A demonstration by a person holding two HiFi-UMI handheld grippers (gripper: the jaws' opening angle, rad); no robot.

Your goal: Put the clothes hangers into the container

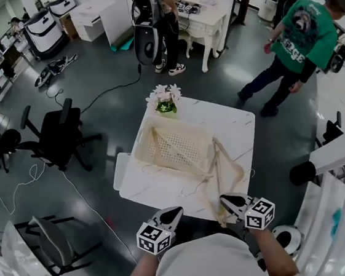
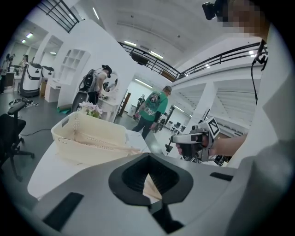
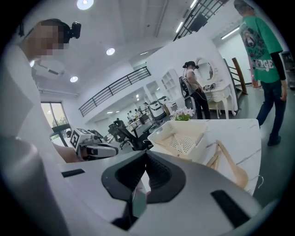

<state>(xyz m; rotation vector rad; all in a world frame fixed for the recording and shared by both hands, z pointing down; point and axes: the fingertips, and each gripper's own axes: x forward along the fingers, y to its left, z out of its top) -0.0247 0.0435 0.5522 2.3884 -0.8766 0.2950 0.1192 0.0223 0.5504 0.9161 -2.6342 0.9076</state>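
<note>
**A:** Quick, where are yr tools?

**B:** Both are low at the near edge of the table [image 1: 233,124]. The right tool [image 1: 227,201] has its jaws closed tight w/ nothing pinched that I can see. The left tool [image 1: 174,213] is the same: jaws together, empty as far as I can tell.

**A:** And the hangers?

**B:** The hangers [image 1: 217,185] lie flat on the table, just right of the container [image 1: 142,144]. Their far end is up against its right wall, the near end runs back twd me, near the right tool. The mesh floor inside looks bare, so I'd say none are in yet. Something thin sits along the near rim, can't tell what.

**A:** Why go in from that side?

**B:** They're on my right, so I reckon the right tool picks. The left is parked by the near-left corner, prob. to steady the container. It's mid-table w/ the open top up, so dropping in from above should be easy.

**A:** Any edges to watch?

**B:** The hangers' near end is close to the table edge, so a bad nudge could tip them off. The flowers [image 1: 166,101] are just behind the far rim, so no overshooting. There's bare table left of the container and open air above. The office chair [image 1: 61,137] and the person in green [image 1: 300,33] are well apart. The jaws must open before any grab.
</note>
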